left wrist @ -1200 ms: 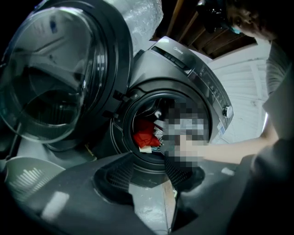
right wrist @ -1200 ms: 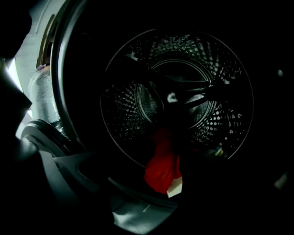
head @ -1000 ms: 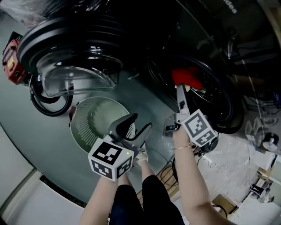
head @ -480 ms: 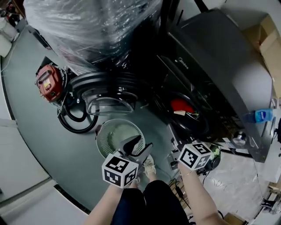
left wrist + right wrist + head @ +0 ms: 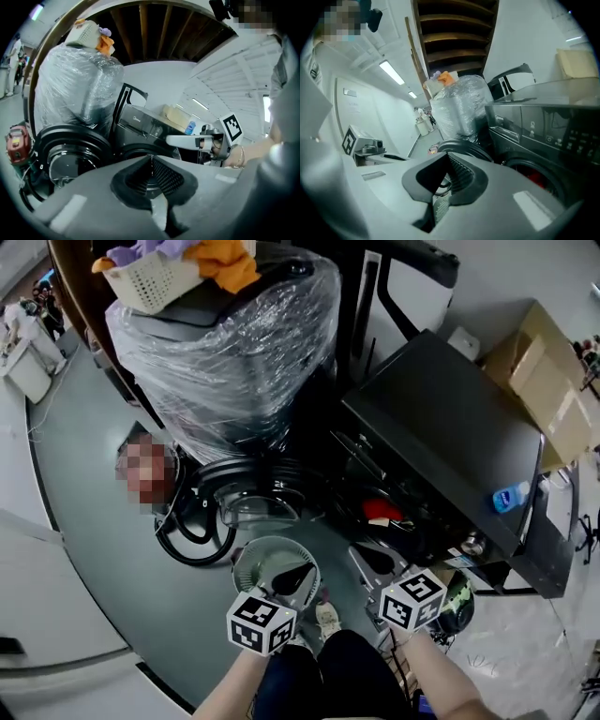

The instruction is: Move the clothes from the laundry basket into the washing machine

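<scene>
The dark washing machine (image 5: pixel 441 427) stands at the right with its round door (image 5: pixel 255 491) swung open. A red garment (image 5: pixel 382 512) lies in the drum opening and also shows as a red garment (image 5: pixel 534 177) in the right gripper view. On the floor below sits the pale green laundry basket (image 5: pixel 267 563), with no clothes visible in it. My left gripper (image 5: pixel 298 577) is above the basket, shut and empty, tips meeting (image 5: pixel 151 158). To the right of it, my right gripper (image 5: pixel 367 561) is in front of the drum, also shut on nothing (image 5: pixel 447 157).
A plastic-wrapped machine (image 5: pixel 220 352) stands behind the door, with a white basket (image 5: pixel 155 277) of orange and purple clothes on top. A black hose (image 5: pixel 192 535) coils on the floor at left. On the washer top are a blue bottle (image 5: pixel 511 498) and a cardboard box (image 5: pixel 553 381).
Both grippers have risen and pulled back from the drum. The right gripper, which reached the red garment with jaws apart, is now shut and empty. The garment stays in the drum.
</scene>
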`<control>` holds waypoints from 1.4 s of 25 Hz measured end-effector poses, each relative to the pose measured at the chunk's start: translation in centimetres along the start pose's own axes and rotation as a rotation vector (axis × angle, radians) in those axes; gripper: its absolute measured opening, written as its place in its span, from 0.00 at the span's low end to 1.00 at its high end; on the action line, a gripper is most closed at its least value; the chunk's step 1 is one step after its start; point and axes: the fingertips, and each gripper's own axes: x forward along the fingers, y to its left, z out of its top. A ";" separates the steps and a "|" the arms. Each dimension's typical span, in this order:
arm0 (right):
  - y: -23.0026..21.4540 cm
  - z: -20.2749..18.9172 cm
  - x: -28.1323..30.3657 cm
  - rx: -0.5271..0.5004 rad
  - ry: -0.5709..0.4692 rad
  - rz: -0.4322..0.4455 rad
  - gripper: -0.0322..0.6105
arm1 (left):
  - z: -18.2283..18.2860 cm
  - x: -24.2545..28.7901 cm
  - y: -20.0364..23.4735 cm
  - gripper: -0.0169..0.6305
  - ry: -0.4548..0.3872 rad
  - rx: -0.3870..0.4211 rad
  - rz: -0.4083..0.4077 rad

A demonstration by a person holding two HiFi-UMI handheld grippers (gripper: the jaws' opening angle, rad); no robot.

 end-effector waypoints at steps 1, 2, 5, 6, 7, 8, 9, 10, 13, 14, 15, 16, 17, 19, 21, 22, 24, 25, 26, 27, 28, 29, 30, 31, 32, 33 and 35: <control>0.8 0.6 -0.2 -0.006 -0.007 0.005 0.09 | 0.5 -0.6 -0.2 0.03 0.001 0.015 0.001; 1.7 1.0 -0.3 -0.009 -0.011 0.008 0.09 | 0.9 -1.2 -0.5 0.03 0.008 0.034 0.002; 4.7 1.9 -0.8 -0.030 -0.018 0.029 0.09 | 1.4 -2.9 -1.3 0.03 0.046 0.101 0.041; 5.6 2.3 -1.0 -0.042 -0.022 0.041 0.09 | 1.7 -3.4 -1.5 0.03 0.050 0.113 0.059; 6.4 2.6 -1.1 -0.056 -0.024 0.053 0.09 | 1.9 -3.8 -1.6 0.03 0.051 0.118 0.074; 7.1 2.8 -1.3 -0.075 -0.022 0.064 0.09 | 2.0 -4.3 -1.8 0.03 0.049 0.117 0.088; 7.7 2.9 -1.5 -0.097 -0.019 0.076 0.09 | 2.0 -4.7 -2.0 0.03 0.045 0.112 0.099; 8.3 3.1 -1.6 -0.119 -0.016 0.089 0.09 | 2.1 -5.1 -2.1 0.03 0.037 0.106 0.107; 10.2 3.8 -2.3 -0.166 -0.025 0.130 0.09 | 2.7 -6.2 -2.9 0.03 -0.016 0.082 0.104; 10.7 4.1 -2.5 -0.171 -0.035 0.137 0.09 | 3.0 -6.6 -3.0 0.03 -0.037 0.073 0.105; 11.1 4.4 -2.8 -0.171 -0.048 0.141 0.09 | 3.3 -7.0 -3.1 0.03 -0.055 0.066 0.112; 11.5 4.7 -3.0 -0.168 -0.060 0.144 0.09 | 3.5 -7.3 -3.1 0.03 -0.067 0.062 0.122; 11.9 4.9 -3.2 -0.164 -0.069 0.148 0.09 | 3.6 -7.7 -3.0 0.03 -0.075 0.061 0.135; 12.7 5.0 -3.2 -0.170 -0.074 0.164 0.09 | 4.0 -8.2 -2.7 0.03 -0.085 0.062 0.158; 13.4 4.9 -3.0 -0.186 -0.070 0.181 0.09 | 4.2 -8.7 -2.5 0.03 -0.091 0.062 0.169; 13.6 4.8 -3.1 -0.191 -0.068 0.186 0.09 | 4.2 -8.9 -2.5 0.03 -0.093 0.061 0.172; 13.8 4.6 -3.1 -0.193 -0.066 0.190 0.09 | 4.0 -9.3 -2.5 0.03 -0.095 0.056 0.179; 13.8 4.7 -3.1 -0.193 -0.066 0.191 0.09 | 3.9 -9.3 -2.5 0.03 -0.095 0.054 0.184; 13.7 4.7 -3.1 -0.192 -0.066 0.190 0.09 | 3.8 -9.3 -2.5 0.03 -0.090 0.051 0.188; 13.5 4.7 -3.1 -0.191 -0.064 0.187 0.09 | 3.5 -9.2 -2.5 0.03 -0.081 0.048 0.192; 13.4 4.7 -3.1 -0.189 -0.062 0.182 0.09 | 3.2 -9.1 -2.5 0.03 -0.073 0.043 0.195; 13.2 4.7 -3.1 -0.187 -0.062 0.177 0.09 | 3.0 -9.1 -2.4 0.03 -0.068 0.039 0.199; 13.1 4.8 -3.1 -0.186 -0.063 0.174 0.09 | 2.9 -9.1 -2.4 0.03 -0.066 0.036 0.203; 13.0 4.8 -3.0 -0.184 -0.065 0.173 0.09 | 2.9 -9.1 -2.3 0.03 -0.067 0.033 0.207; 13.0 4.9 -3.0 -0.182 -0.067 0.174 0.09 | 2.9 -9.2 -2.2 0.03 -0.068 0.030 0.209; 12.9 4.9 -2.9 -0.179 -0.068 0.175 0.09 | 2.9 -9.2 -2.1 0.03 -0.070 0.027 0.209; 12.8 4.8 -2.9 -0.178 -0.064 0.175 0.09 | 3.0 -9.1 -2.2 0.03 -0.070 0.026 0.207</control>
